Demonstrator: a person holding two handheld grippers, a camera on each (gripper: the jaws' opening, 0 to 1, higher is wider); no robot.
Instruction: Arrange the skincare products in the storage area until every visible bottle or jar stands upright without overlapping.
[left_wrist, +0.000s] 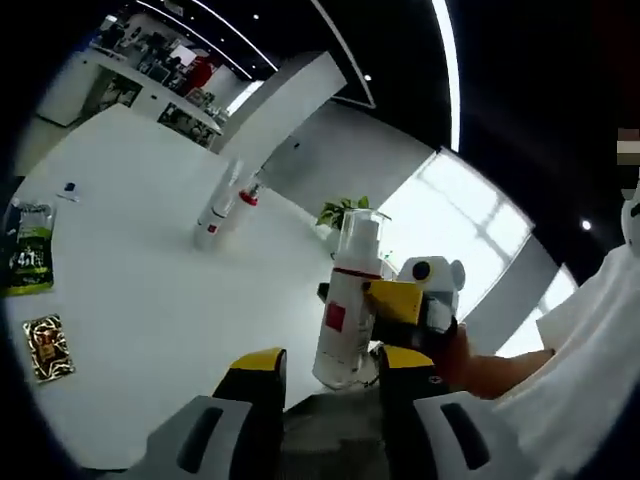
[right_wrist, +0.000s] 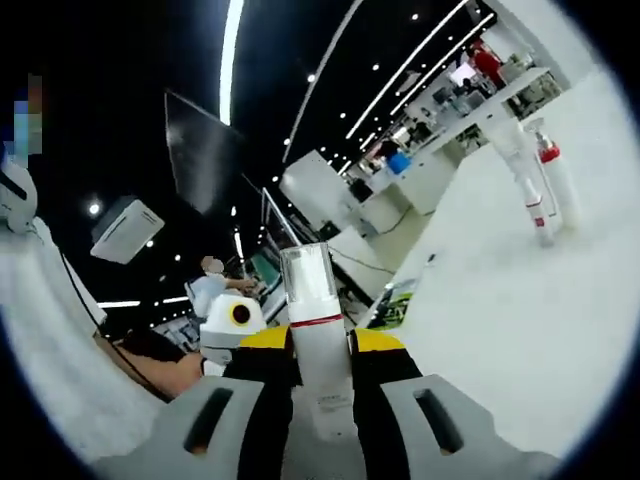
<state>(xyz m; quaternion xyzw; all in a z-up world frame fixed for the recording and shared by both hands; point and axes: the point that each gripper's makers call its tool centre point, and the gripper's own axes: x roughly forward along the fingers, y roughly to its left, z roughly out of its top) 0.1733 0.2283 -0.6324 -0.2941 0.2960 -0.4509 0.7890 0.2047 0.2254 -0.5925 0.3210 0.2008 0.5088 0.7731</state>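
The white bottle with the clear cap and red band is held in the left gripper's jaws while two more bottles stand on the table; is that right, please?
Not quite: the right gripper holds the white bottle, as the right gripper view shows. The two more bottles do stand on the table.

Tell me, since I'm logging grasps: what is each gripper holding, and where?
The right gripper clamps the white bottle around its body, below the red band. The left gripper is open, holding nothing.
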